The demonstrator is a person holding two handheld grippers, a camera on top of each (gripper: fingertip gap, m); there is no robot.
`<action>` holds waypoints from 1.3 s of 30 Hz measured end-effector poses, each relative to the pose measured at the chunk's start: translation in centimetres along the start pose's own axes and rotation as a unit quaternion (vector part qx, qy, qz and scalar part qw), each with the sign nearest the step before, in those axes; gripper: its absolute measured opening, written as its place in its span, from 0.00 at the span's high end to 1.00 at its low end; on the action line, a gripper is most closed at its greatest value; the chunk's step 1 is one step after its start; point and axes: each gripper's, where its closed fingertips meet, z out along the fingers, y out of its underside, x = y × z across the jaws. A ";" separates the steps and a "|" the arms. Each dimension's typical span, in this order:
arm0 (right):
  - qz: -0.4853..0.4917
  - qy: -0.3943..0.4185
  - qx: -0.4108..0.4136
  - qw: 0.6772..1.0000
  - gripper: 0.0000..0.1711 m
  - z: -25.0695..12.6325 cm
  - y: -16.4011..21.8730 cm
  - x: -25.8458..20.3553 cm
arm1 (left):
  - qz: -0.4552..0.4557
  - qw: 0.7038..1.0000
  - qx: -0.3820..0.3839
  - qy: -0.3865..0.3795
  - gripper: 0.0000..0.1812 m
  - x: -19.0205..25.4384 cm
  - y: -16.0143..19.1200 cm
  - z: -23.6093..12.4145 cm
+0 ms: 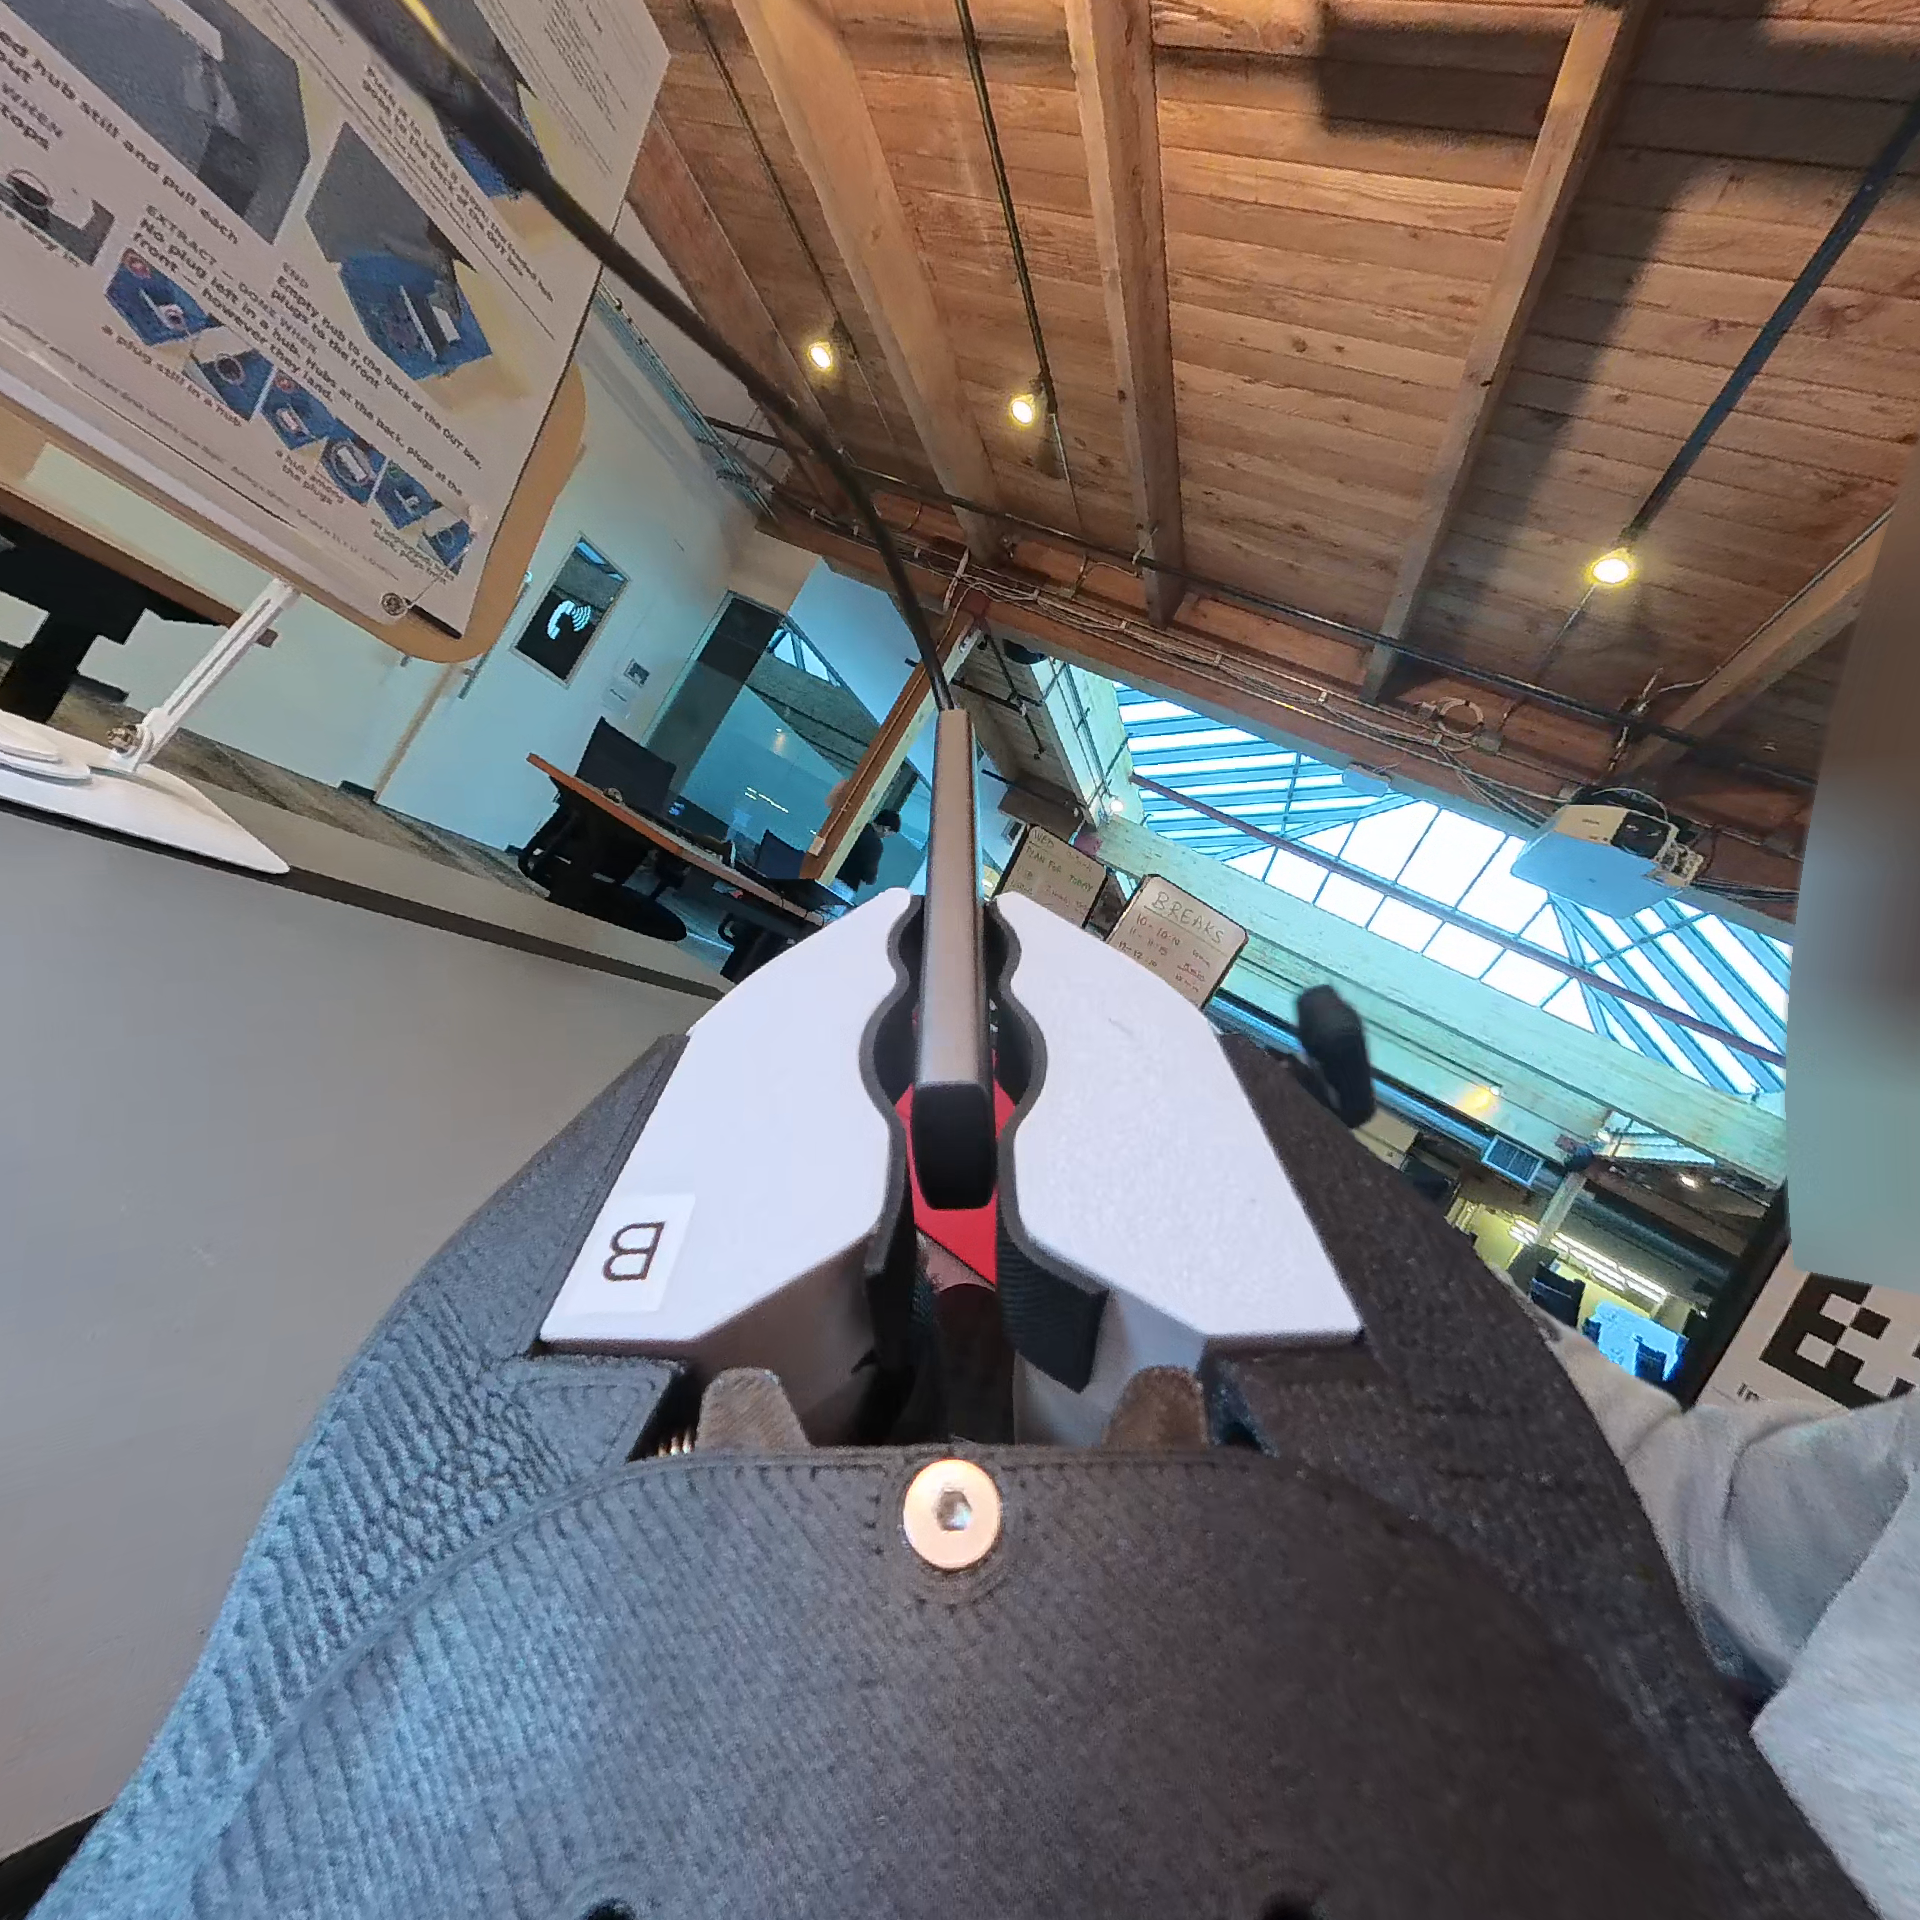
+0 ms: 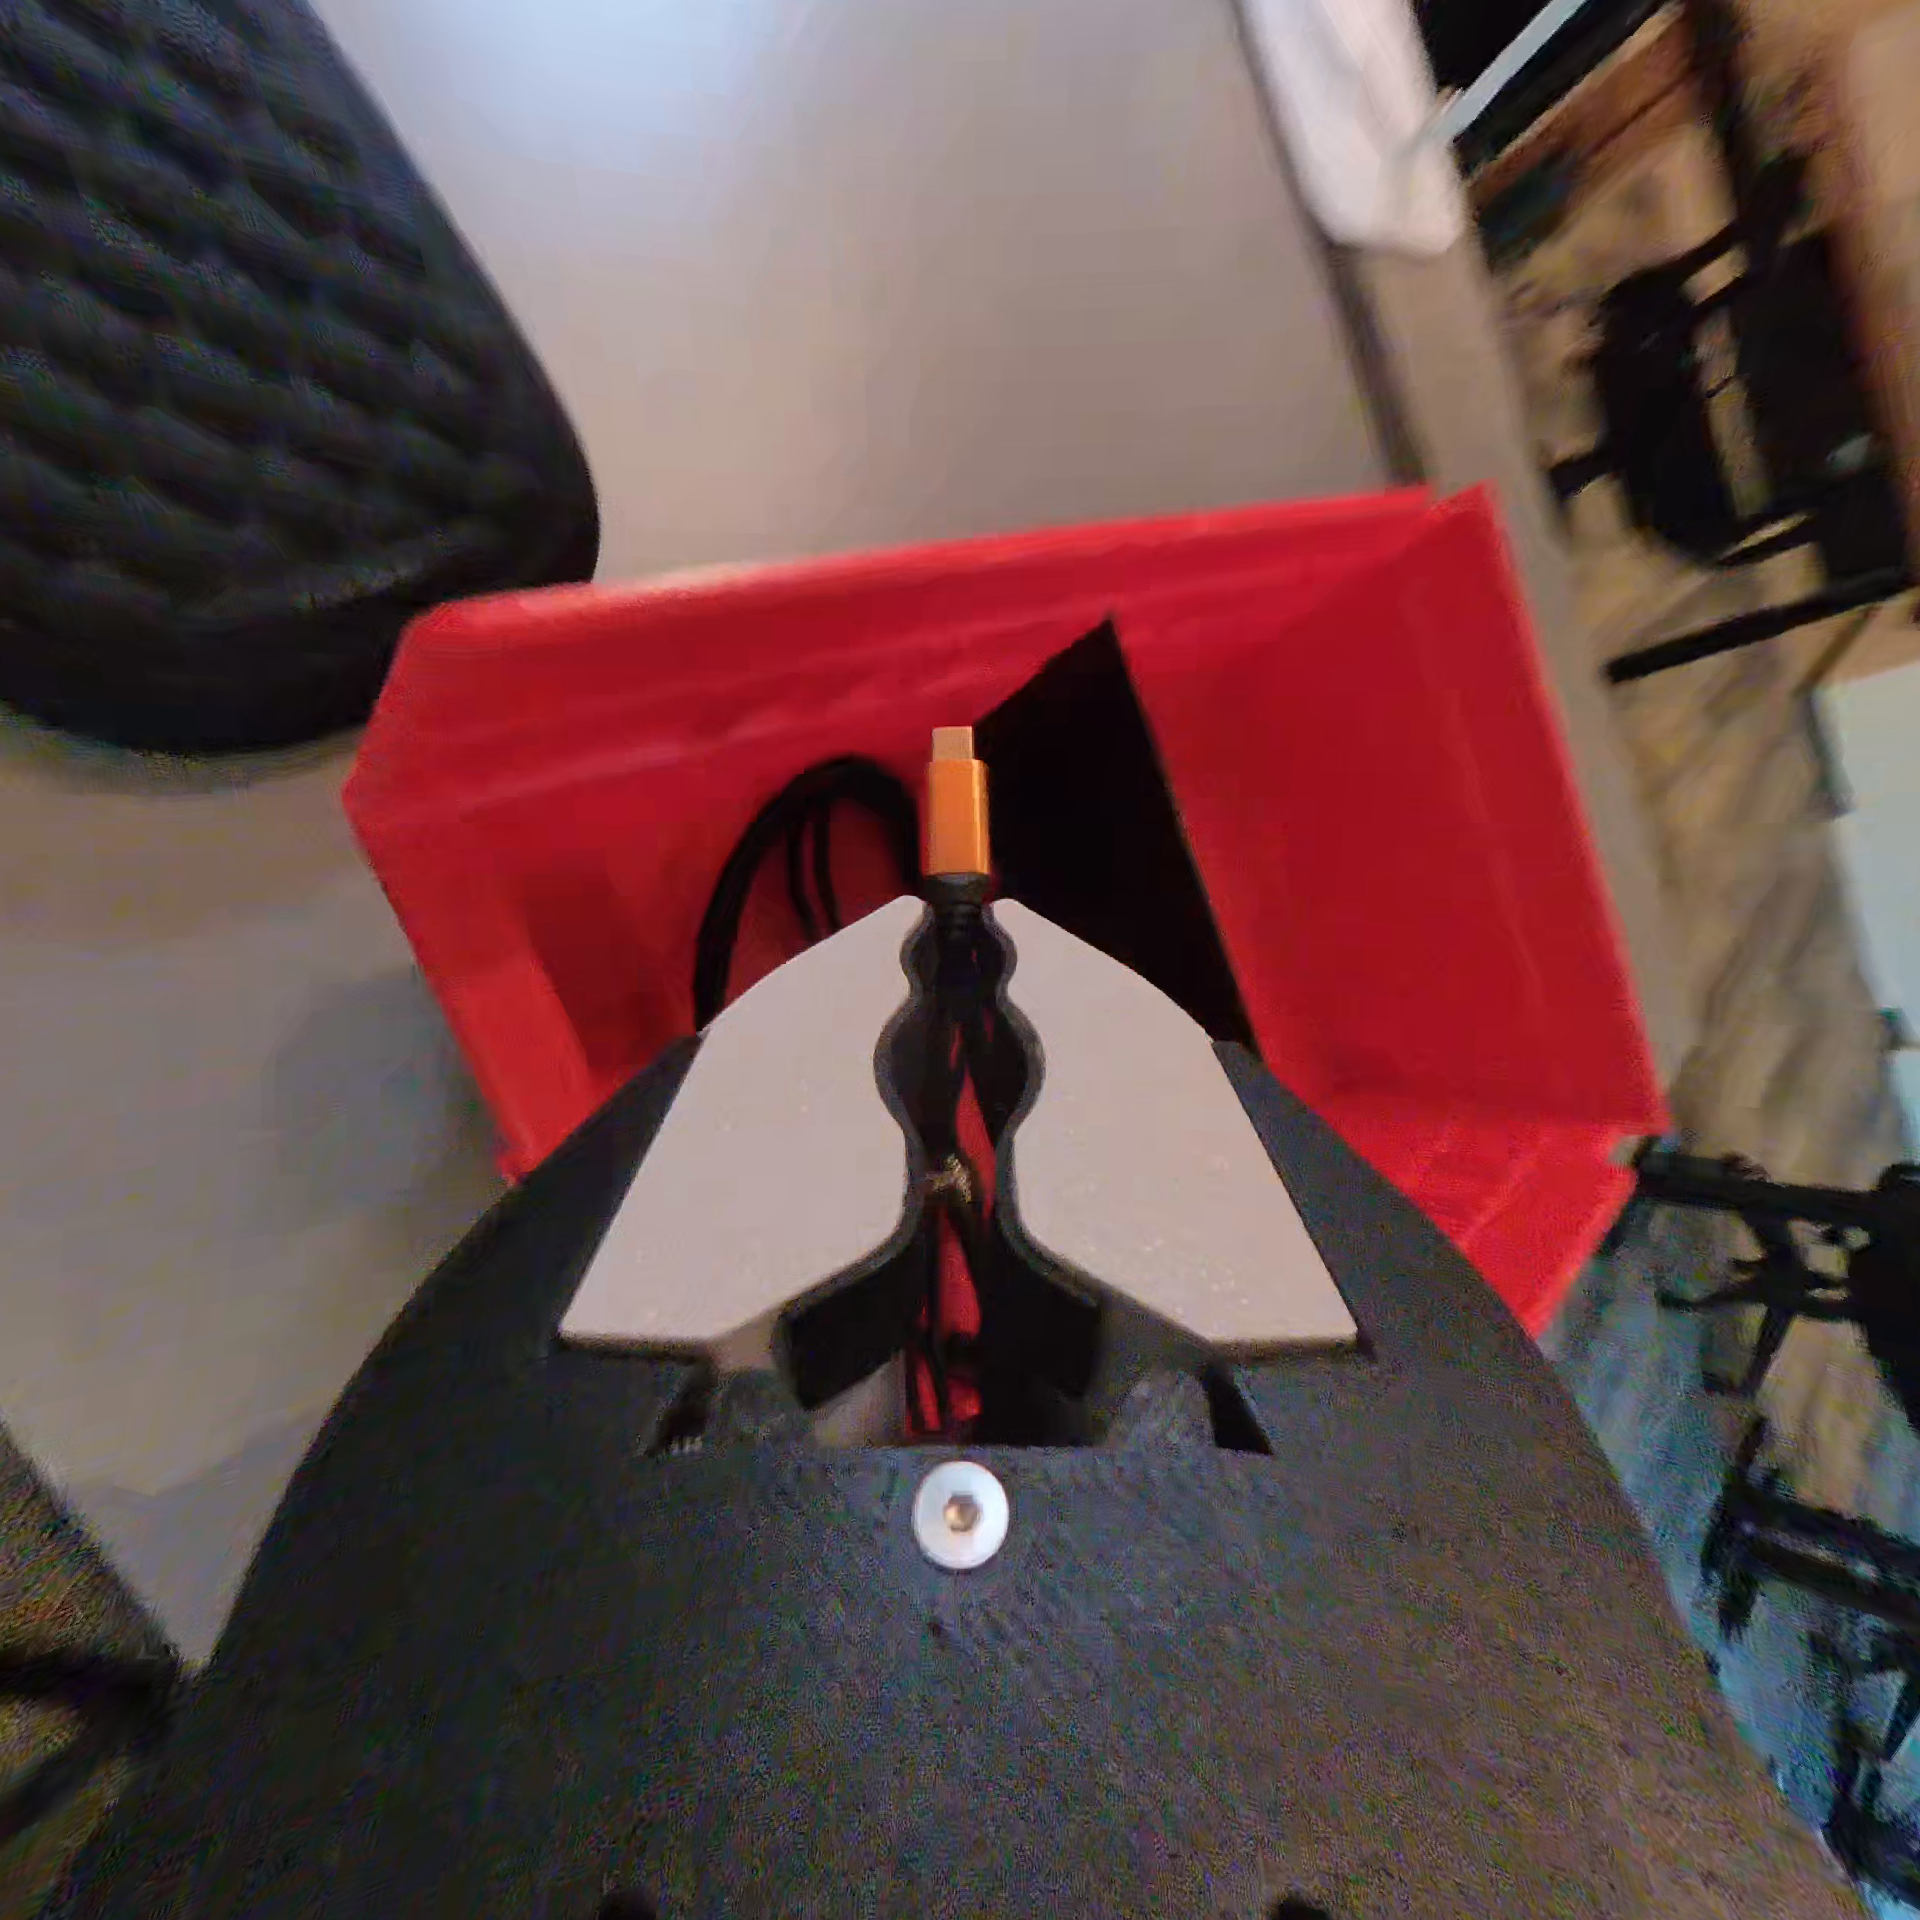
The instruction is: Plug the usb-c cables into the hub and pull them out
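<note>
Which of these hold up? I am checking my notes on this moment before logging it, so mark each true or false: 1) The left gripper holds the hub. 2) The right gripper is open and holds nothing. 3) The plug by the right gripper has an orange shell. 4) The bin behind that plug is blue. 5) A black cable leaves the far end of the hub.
1) True: the left gripper is shut on the grey hub.
2) False: the right gripper is shut on a black USB-C cable.
3) True: the plug is orange with a metal tip.
4) False: the bin is red.
5) True: a black cable runs up from the hub's far end.
</note>
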 end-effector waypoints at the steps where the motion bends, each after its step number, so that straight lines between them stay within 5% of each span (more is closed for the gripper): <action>1: 0.003 -0.032 -0.044 0.998 0.96 0.6 1.3 -0.5 | 0.000 1.000 0.000 0.000 0.94 0.0 0.0 0.0; 8: 0.001 -0.135 -0.119 0.984 0.96 4.6 4.2 -2.0 | 0.002 1.000 -0.007 0.003 0.94 0.1 0.2 0.1; 12: -0.009 -0.104 -0.155 0.982 0.91 5.9 4.9 -1.1 | 0.001 1.000 -0.013 0.005 0.94 0.2 0.4 0.1; 17: 0.104 -0.019 -0.055 0.993 0.57 3.5 -1.5 2.5 | 0.005 1.000 -0.020 0.013 0.94 0.4 0.6 0.2; 20: 0.169 0.106 0.041 0.979 0.59 0.3 -7.1 5.4 | 0.003 0.999 -0.022 0.031 0.94 1.0 0.7 0.3; 24: 0.261 0.126 0.217 0.932 0.64 -3.0 -15.8 3.2 | 0.004 0.998 -0.021 0.051 0.94 1.7 0.8 0.2; 28: 0.339 -0.069 0.421 0.839 0.72 -2.3 -25.7 -4.7 | 0.008 0.993 -0.026 0.111 0.94 3.7 1.0 0.1; 31: 0.362 -0.211 0.433 0.798 0.64 1.2 -29.7 -10.0 | 0.019 0.988 -0.036 0.149 0.94 5.1 1.4 -0.1; 35: 0.396 -0.293 0.513 0.703 0.82 1.0 -32.6 -11.4 | 0.024 0.984 -0.045 0.170 0.94 5.8 1.8 -0.2; 39: 0.415 -0.314 0.516 0.681 0.87 1.6 -32.9 -11.7 | 0.022 0.983 -0.074 0.166 0.94 5.7 2.7 0.2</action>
